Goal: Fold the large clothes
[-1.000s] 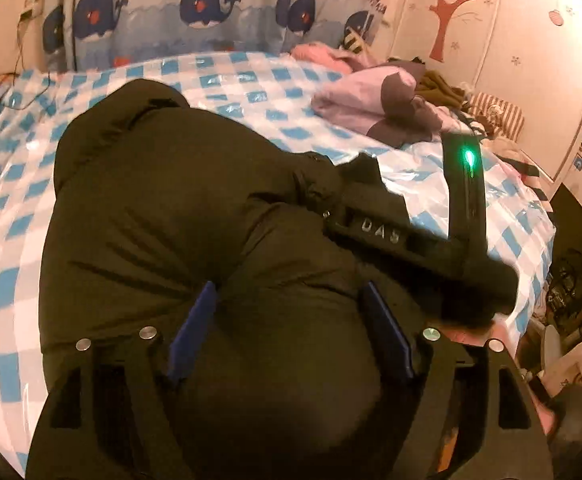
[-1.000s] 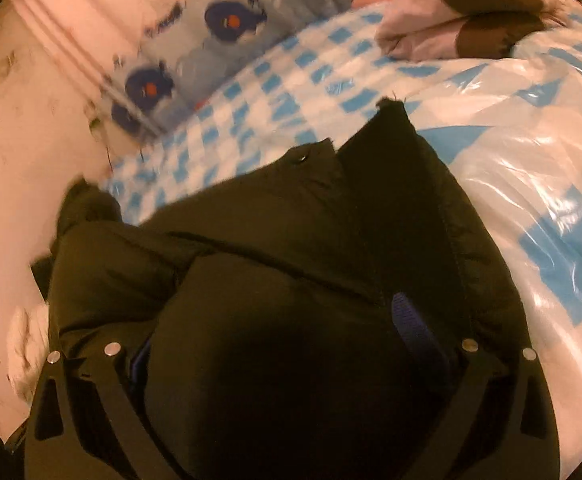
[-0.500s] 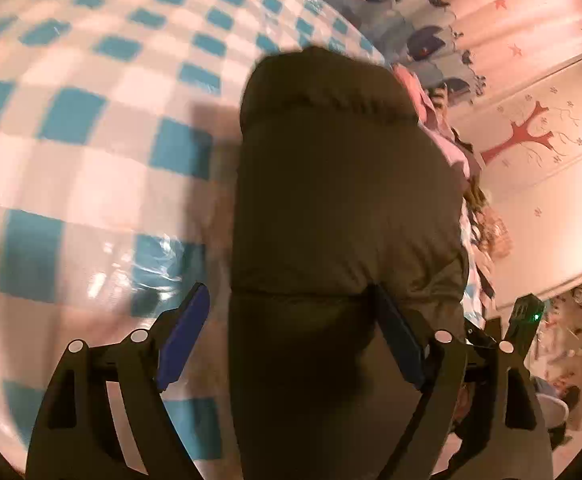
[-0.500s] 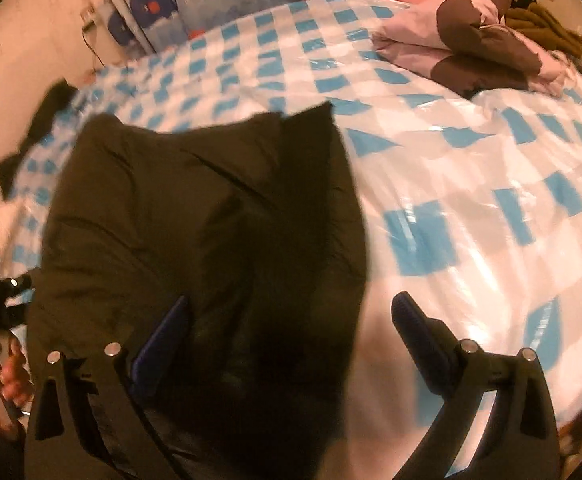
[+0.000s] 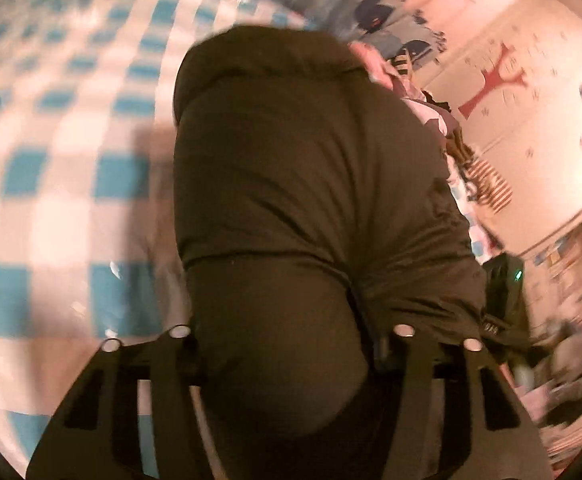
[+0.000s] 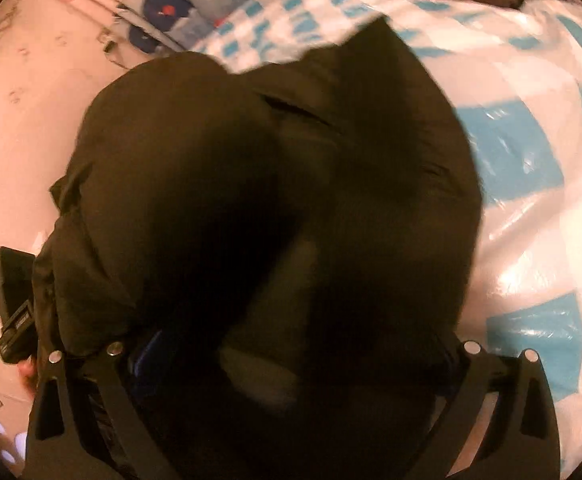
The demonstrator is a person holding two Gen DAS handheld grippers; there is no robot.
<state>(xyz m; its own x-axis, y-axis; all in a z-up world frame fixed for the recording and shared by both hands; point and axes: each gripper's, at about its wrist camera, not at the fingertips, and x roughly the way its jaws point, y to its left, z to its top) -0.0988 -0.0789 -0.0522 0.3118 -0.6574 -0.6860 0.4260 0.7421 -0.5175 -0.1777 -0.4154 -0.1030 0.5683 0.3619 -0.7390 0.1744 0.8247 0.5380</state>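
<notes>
A bulky black padded jacket [image 5: 303, 168] lies folded lengthwise on the blue-and-white checked bed cover [image 5: 51, 168]. My left gripper [image 5: 287, 344] sits at its near end. Its jaws are closing, and a thick roll of the fabric is squeezed between the fingers, hiding the pads. In the right wrist view the jacket [image 6: 195, 168] fills the middle of the frame. My right gripper [image 6: 291, 356] stands wide over the jacket's bulk, with a blue pad [image 6: 143, 356] showing at the left. The body of the right gripper [image 5: 503, 292], with its green light, shows beside the jacket's right edge.
A pile of pink and brown clothes [image 5: 431, 108] lies at the far side of the bed, below a whale-print curtain [image 5: 371, 4]. A wall with a red tree sticker [image 5: 495, 80] stands to the right. The bed cover [image 6: 531, 140] lies bare right of the jacket.
My left jaws have narrowed onto the jacket's near end. The right gripper has swung left from the jacket's edge and the bare cover to over its bulk, its jaws just as wide.
</notes>
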